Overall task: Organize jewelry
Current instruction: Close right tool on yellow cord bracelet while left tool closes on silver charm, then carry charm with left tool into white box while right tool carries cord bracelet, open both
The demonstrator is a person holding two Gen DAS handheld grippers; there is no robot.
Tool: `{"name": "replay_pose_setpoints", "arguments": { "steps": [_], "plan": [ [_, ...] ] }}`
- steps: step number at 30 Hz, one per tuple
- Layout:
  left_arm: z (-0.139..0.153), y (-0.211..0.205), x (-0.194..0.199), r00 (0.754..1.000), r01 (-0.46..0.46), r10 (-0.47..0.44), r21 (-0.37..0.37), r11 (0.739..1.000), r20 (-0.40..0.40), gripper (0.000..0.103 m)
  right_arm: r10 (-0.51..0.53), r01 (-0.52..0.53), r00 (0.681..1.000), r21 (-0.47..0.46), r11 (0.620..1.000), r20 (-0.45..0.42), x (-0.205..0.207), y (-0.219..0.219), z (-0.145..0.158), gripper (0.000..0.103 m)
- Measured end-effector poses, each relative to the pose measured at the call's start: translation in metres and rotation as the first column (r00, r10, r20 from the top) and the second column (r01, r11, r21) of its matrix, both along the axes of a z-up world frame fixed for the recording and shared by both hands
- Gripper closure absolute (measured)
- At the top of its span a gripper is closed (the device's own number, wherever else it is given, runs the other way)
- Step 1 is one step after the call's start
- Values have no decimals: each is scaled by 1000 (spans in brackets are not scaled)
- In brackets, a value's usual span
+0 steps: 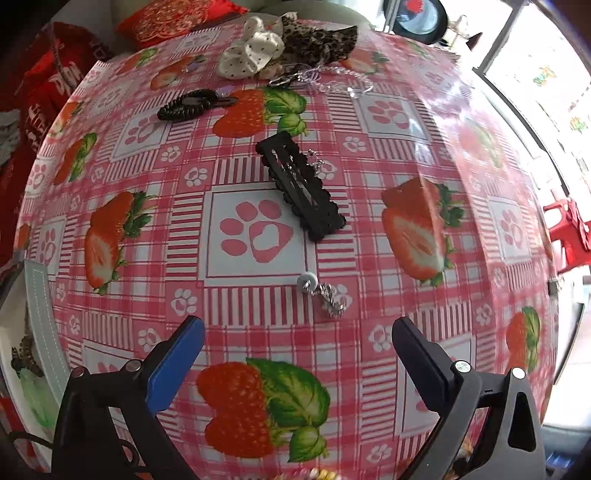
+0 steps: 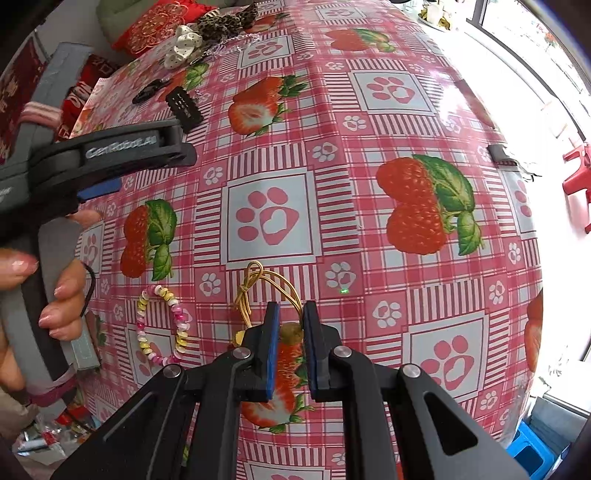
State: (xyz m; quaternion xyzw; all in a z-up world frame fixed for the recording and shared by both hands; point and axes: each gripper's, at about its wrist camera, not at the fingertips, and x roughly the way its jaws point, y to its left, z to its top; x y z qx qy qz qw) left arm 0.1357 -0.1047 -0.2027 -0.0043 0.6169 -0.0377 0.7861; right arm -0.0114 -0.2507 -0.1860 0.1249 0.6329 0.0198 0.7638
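Note:
In the left wrist view my left gripper stands wide open over the strawberry tablecloth, nothing between its fingers. Just ahead of it lies a small silver earring with a white disc. Farther off are a black hair clip, a black spiral hair tie, a silver chain and two scrunchies. In the right wrist view my right gripper points down, jaws narrow, pinching the olive bead of a gold cord bracelet. A pastel beaded bracelet lies to its left.
A pale stitched box rim sits at the table's left edge. A person's hand holds the other gripper's handle at the left of the right wrist view. A red cushion lies beyond the far edge, and a red stool stands right.

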Motion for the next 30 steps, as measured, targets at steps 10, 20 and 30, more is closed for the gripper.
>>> {"name": "replay_pose_setpoints", "arguments": {
  "steps": [10,20,30],
  "plan": [
    [-19,-28,12,999,49,-50,34,998,19,71,-11,11,1000,9,1000,1,-1,-1,0,89],
    [-2,-18,-6,994,99,-95,-74,992,58,85,-23,22,1000,17,1000,18,2,-3,8,89],
    [35,20,-23,993,78,-68,-104,991,93,85,-13,11,998,36,999,60,15,3,26,89]
  ]
}}
